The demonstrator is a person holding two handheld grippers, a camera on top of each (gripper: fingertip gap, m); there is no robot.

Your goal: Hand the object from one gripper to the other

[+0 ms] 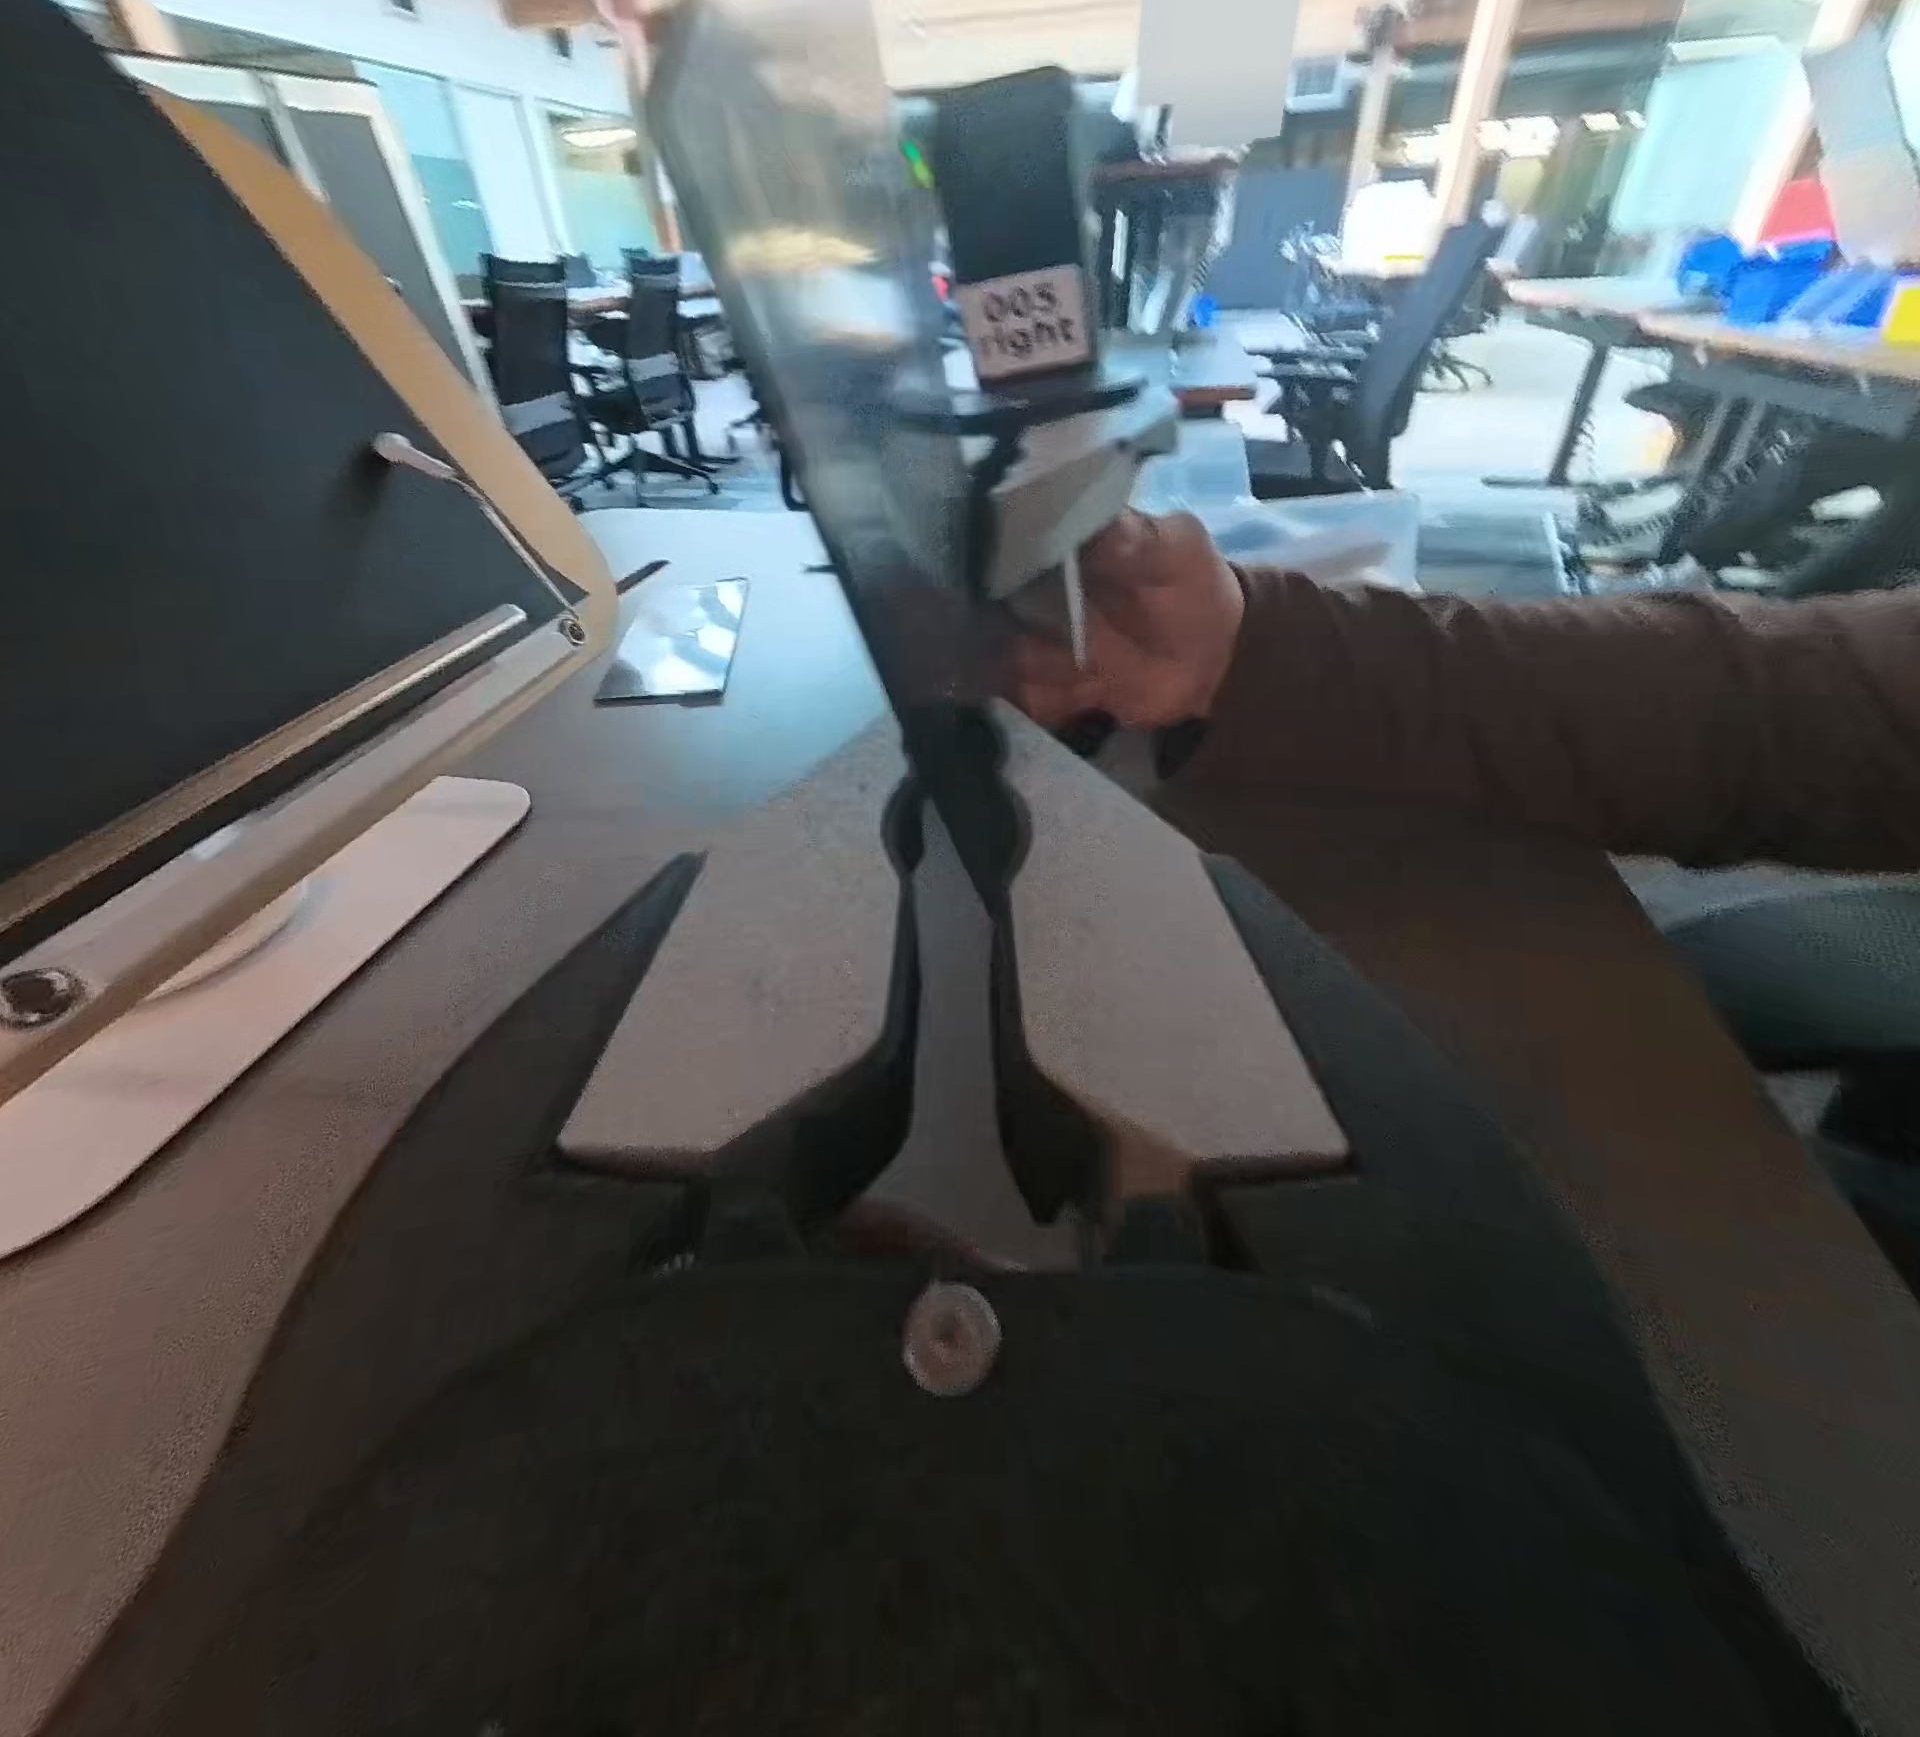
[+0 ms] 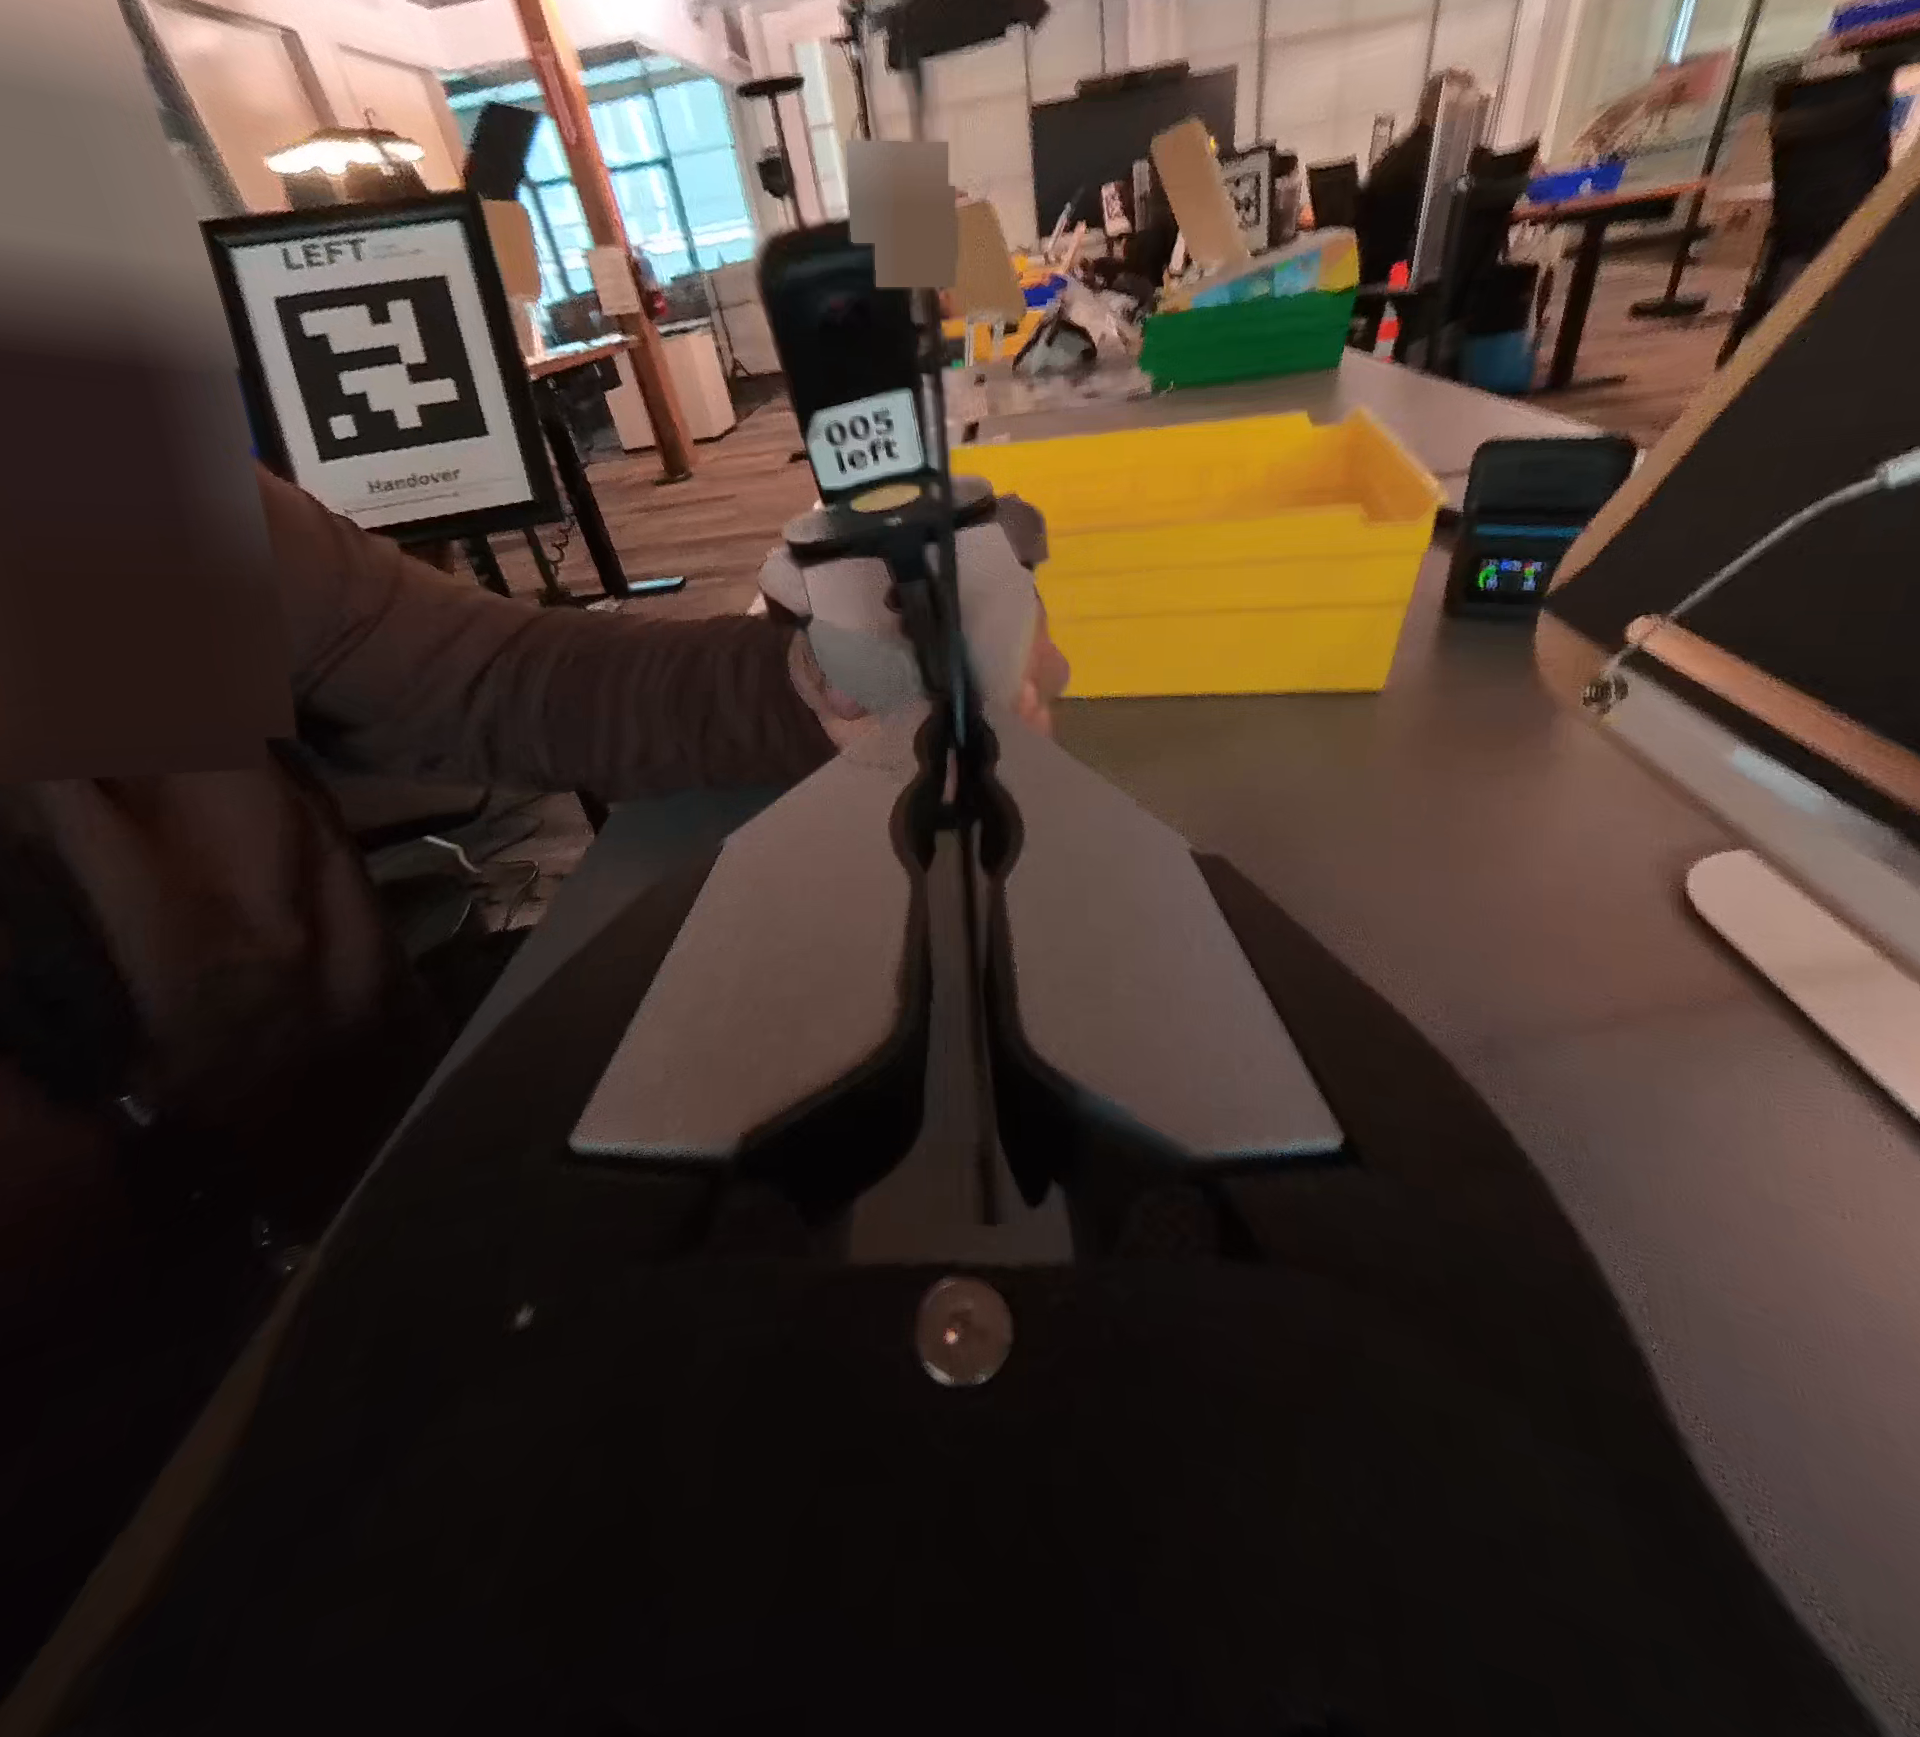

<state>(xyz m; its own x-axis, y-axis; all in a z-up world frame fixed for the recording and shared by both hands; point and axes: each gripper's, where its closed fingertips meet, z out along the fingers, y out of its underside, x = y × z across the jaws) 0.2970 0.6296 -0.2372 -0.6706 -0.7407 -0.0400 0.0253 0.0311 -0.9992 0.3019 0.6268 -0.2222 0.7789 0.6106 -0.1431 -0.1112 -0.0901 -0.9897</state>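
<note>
Both tongs are closed on one thin clear sheet: left tongs pinch its lower edge, right tongs meet it edge-on, tip to tip above the grey tabletop. Beyond stands a yellow bin.

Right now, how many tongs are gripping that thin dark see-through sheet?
2. The left tongs pinch the sheet at its lower edge; the right tongs pinch it from the opposite side.
</note>
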